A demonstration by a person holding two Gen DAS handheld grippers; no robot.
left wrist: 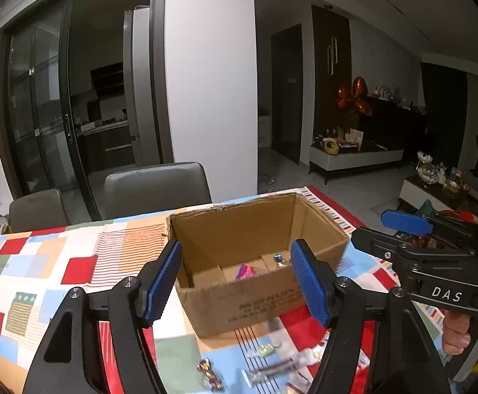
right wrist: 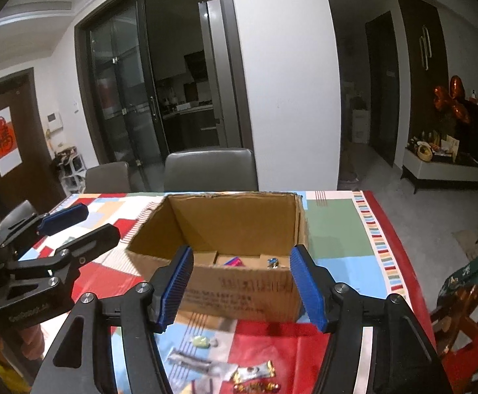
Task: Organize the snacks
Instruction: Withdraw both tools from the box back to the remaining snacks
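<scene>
An open cardboard box (left wrist: 255,298) (right wrist: 239,292) stands on the patchwork tablecloth (left wrist: 58,262). Inside lie a pink wrapper (left wrist: 245,271) (right wrist: 234,261) and a small blue-silver candy (left wrist: 280,259) (right wrist: 273,261). On the cloth in front of the box lie a green candy (left wrist: 265,349) (right wrist: 201,341), silver wrappers (left wrist: 271,369) (right wrist: 189,359), a red-gold candy (left wrist: 209,372) and gold candies (right wrist: 255,387). My left gripper (left wrist: 237,262) (right wrist: 84,226) is open over the box's near wall, holding nothing. My right gripper (right wrist: 240,262) (left wrist: 386,229) is open beside it, also with nothing between its pads.
Two grey chairs (left wrist: 156,184) (right wrist: 211,167) stand behind the table's far edge. A person's hand (left wrist: 458,331) grips the right tool's handle. A red wooden chair (right wrist: 468,344) with cloth on it sits off the table's right side.
</scene>
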